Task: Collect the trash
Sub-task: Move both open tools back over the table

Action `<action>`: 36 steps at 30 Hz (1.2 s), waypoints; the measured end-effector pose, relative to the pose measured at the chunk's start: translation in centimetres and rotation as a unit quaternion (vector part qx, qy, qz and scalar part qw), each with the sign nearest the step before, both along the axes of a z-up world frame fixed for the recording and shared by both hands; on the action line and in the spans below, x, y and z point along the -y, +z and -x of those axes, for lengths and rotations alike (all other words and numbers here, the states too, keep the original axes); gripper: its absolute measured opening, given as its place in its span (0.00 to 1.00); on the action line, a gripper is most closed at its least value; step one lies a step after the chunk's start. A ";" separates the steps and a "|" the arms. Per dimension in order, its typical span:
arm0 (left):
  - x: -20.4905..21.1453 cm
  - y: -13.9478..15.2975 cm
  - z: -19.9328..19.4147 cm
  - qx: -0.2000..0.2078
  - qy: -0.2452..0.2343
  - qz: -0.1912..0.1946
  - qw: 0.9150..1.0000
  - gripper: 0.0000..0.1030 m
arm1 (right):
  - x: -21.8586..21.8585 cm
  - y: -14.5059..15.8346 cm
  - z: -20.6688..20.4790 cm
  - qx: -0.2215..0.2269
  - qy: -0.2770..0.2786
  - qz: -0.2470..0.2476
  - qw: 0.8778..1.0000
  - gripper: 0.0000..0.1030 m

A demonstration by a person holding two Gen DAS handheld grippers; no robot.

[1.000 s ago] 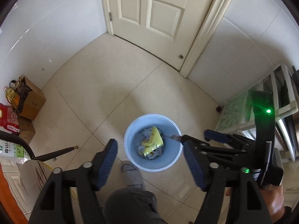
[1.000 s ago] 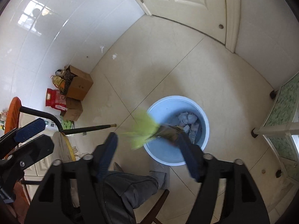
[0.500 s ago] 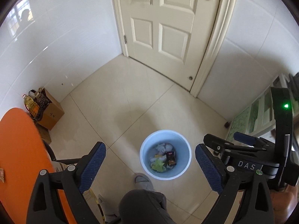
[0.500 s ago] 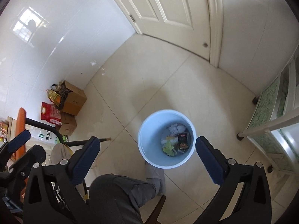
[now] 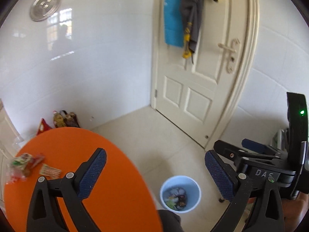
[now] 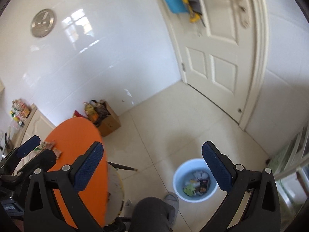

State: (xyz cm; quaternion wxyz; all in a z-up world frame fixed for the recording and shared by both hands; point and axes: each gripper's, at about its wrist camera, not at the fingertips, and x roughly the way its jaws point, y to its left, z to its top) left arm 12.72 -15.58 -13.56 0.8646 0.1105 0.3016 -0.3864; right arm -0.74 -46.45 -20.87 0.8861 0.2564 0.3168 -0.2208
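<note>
Both tools have lifted away from the bin point(image 5: 180, 193) (wrappers inside); left tool point(image 5: 154, 176) and right tool point(image 6: 152, 167) have just been opening, now wide and empty.

1. The left gripper point(image 5: 154, 174) has black plastic arms with triangular cut-outs and silver screws.
2. Its fingers point(image 5: 92, 176) carry dark blue, dimpled pads.
3. The right gripper point(image 6: 152, 166) is built the same; white letters "DAS" and green lights mark its body.
4. The person wears dark grey trousers point(image 6: 150, 214) and a grey slipper point(image 6: 171, 198).
</note>
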 end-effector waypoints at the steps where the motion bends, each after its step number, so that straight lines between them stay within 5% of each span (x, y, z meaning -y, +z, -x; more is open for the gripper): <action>1: -1.3 0.5 0.8 0.008 0.013 0.004 1.000 0.98 | -1.1 0.8 -0.5 0.007 0.011 0.008 1.000 1.00; 7: -10.5 2.9 4.0 0.048 0.085 0.038 0.995 0.99 | -8.2 5.5 -3.6 0.048 0.076 0.047 0.995 1.00; 17: -23.8 3.7 10.8 0.081 0.216 0.074 0.970 0.99 | -19.0 9.1 -8.3 0.085 0.188 0.085 0.975 1.00; 27: -28.5 2.6 14.9 0.075 0.287 0.067 0.953 0.99 | -25.9 9.3 -10.9 0.095 0.262 0.108 0.954 1.00; 36: -28.5 2.2 13.6 0.044 0.314 0.069 0.946 0.99 | -29.2 7.5 -13.0 0.077 0.301 0.123 0.943 1.00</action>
